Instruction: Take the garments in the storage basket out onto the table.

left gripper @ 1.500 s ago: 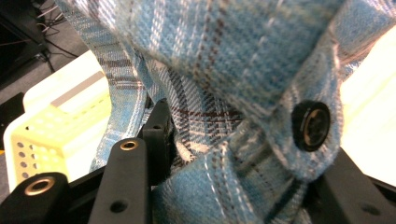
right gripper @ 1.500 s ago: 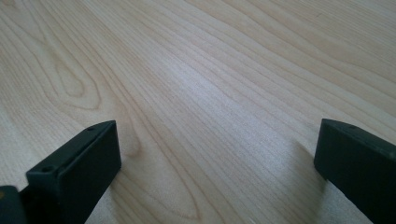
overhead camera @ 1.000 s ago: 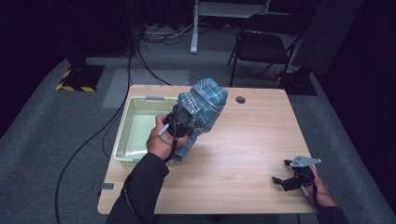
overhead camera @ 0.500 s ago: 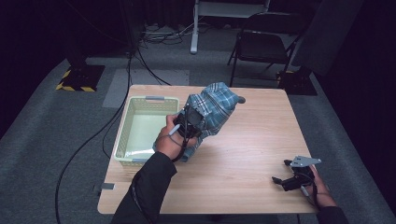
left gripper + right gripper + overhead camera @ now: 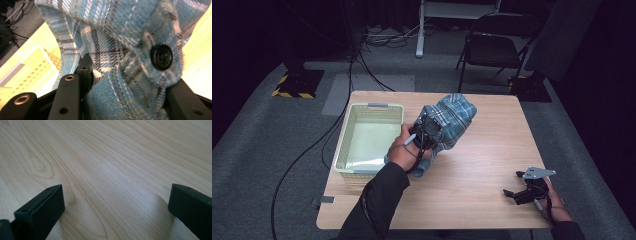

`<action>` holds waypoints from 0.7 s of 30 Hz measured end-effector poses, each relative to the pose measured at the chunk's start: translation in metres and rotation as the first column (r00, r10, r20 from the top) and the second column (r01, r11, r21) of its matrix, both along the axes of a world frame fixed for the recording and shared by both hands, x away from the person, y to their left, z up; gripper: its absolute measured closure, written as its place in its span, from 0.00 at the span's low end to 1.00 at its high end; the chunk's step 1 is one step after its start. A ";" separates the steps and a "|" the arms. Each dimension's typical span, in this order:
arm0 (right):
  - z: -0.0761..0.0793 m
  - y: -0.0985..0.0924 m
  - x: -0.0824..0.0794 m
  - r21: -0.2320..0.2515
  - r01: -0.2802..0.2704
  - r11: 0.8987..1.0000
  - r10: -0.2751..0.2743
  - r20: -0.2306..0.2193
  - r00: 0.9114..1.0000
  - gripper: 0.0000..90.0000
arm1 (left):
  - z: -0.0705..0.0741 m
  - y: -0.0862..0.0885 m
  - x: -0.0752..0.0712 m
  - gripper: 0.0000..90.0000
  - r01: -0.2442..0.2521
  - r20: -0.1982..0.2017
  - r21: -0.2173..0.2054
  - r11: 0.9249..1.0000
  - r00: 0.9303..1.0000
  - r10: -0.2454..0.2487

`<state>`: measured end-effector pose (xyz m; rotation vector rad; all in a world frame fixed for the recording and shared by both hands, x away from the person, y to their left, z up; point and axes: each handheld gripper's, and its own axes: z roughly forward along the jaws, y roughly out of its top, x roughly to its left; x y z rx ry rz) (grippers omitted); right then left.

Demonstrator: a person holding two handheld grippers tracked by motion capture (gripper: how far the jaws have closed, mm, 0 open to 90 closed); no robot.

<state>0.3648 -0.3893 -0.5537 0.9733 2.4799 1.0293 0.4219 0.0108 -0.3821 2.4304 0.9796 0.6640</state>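
A blue plaid shirt (image 5: 453, 119) hangs bunched over the middle of the wooden table (image 5: 482, 165), just right of a pale green basket (image 5: 377, 106). My left gripper (image 5: 428, 132) is shut on the shirt's near side. In the left gripper view the cloth (image 5: 120, 45) is pinched between both black jaws of the gripper (image 5: 132, 82), a dark button (image 5: 162, 57) faces the camera, and the basket (image 5: 37, 65) lies behind to the left. My right gripper (image 5: 512, 185) rests open near the table's front right corner, with bare wood between its jaws (image 5: 117, 197).
The basket's inside looks bare apart from its pale floor. A folding chair (image 5: 492, 47) and a white stand (image 5: 422, 30) are on the carpet beyond the table's far edge. Cables (image 5: 312, 150) trail across the floor at the left.
My left hand has carried the shirt to the right, from over the basket's right rim to over the table's middle. The right gripper has stayed where it was.
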 end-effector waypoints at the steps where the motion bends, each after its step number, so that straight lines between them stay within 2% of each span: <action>1: 0.000 0.000 0.000 0.000 0.000 1.000 0.000 0.000 1.000 0.01 | -0.001 -0.001 0.000 0.60 -0.001 -0.004 -0.001 1.000 1.000 0.001; 8: 0.000 0.000 0.000 0.000 -0.002 1.000 0.002 -0.001 1.000 0.01 | -0.005 -0.010 0.003 0.60 0.014 -0.034 -0.002 1.000 0.999 -0.014; 16: 0.000 0.000 0.000 0.000 -0.002 1.000 0.002 -0.001 1.000 0.01 | -0.014 -0.019 0.005 0.60 0.033 -0.080 -0.021 0.999 0.996 -0.035; 21: 0.000 0.000 0.000 0.000 -0.003 1.000 0.003 -0.001 1.000 0.01 | -0.018 -0.025 0.006 0.60 0.040 -0.095 -0.029 0.999 0.995 -0.043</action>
